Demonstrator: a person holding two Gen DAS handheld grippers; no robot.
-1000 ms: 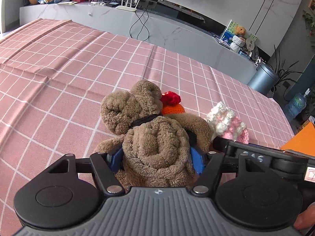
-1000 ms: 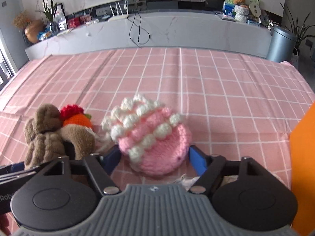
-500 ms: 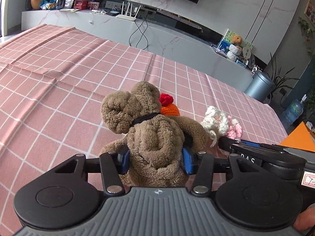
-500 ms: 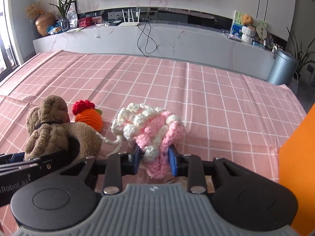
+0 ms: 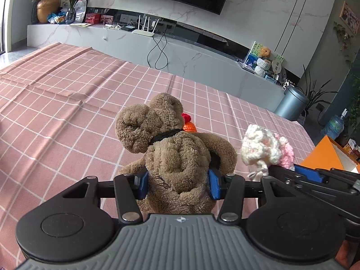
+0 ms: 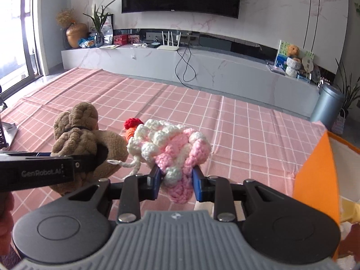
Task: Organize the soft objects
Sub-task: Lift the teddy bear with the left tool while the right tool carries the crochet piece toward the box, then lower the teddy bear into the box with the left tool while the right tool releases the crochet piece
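With my left gripper (image 5: 177, 184) clamped on the brown plush toy (image 5: 175, 155) and my right gripper (image 6: 176, 183) pinching the pink-and-white crocheted piece (image 6: 173, 148), both lifted off the pink checked cloth (image 6: 243, 135), next I'd carry them to the orange box (image 6: 317, 168).

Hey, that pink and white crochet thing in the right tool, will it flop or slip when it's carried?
The crochet piece probably flops: it bulges above the right tool. Its bumpy yarn looks grippy, so slipping seems unlikely. The dangling white cord might snag.

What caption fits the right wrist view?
Right gripper pinches a pink-and-white crochet toy above the pink checked cloth; left gripper holds a brown plush alongside.
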